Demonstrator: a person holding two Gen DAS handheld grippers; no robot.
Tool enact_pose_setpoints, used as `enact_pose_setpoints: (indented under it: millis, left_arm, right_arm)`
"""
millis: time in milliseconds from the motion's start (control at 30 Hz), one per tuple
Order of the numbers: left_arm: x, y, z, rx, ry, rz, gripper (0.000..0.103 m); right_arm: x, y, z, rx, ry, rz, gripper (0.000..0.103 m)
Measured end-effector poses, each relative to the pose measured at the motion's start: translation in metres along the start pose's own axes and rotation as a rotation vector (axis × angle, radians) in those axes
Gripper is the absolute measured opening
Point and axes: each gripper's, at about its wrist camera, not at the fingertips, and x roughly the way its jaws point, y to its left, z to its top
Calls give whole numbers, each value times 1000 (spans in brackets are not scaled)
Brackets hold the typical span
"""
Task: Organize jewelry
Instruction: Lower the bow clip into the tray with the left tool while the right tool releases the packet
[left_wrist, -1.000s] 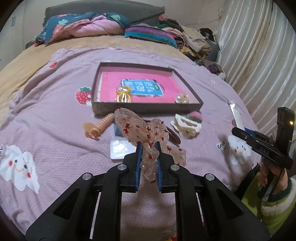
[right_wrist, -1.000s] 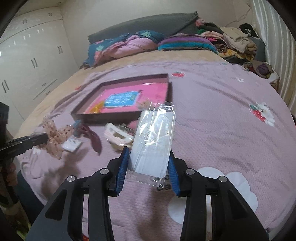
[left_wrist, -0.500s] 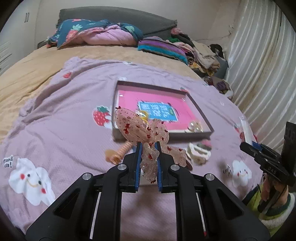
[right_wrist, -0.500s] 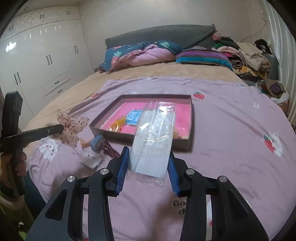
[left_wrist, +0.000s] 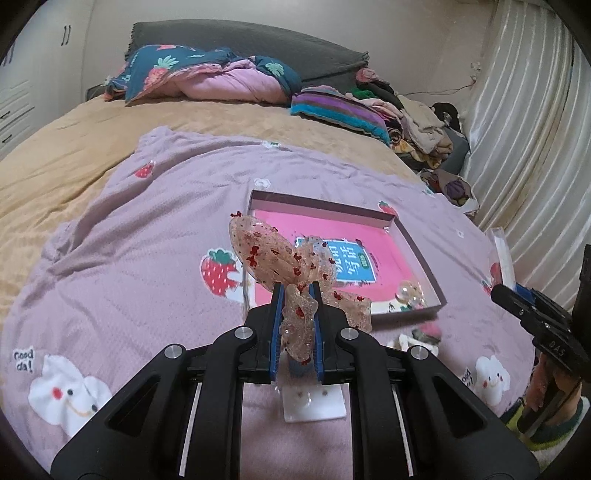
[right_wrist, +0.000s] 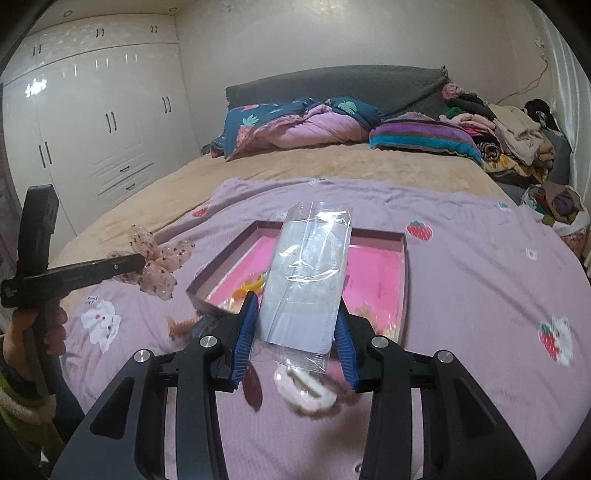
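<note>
While our left gripper pinches the bow and our right clamps a packet above the bedspread, the tray holds a card, a bead and a yellow clip.

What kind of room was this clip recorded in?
A home bedroom, most likely: the work happens on a bed with a lilac strawberry-print cover, a grey padded headboard stands behind rumpled bedding, and a glossy white built-in wardrobe fills the side wall.
</note>
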Motion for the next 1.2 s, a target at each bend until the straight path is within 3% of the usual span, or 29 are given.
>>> enact_pose_setpoints:
  millis: [567, 1200]
  left_arm:
    - [61, -39, 25, 67, 53, -15, 7]
    - [140, -77, 5, 117, 187, -24, 7]
  right_arm:
    - [45, -39, 30, 32, 0, -36, 39]
    - [107, -87, -1, 71, 90, -77, 39]
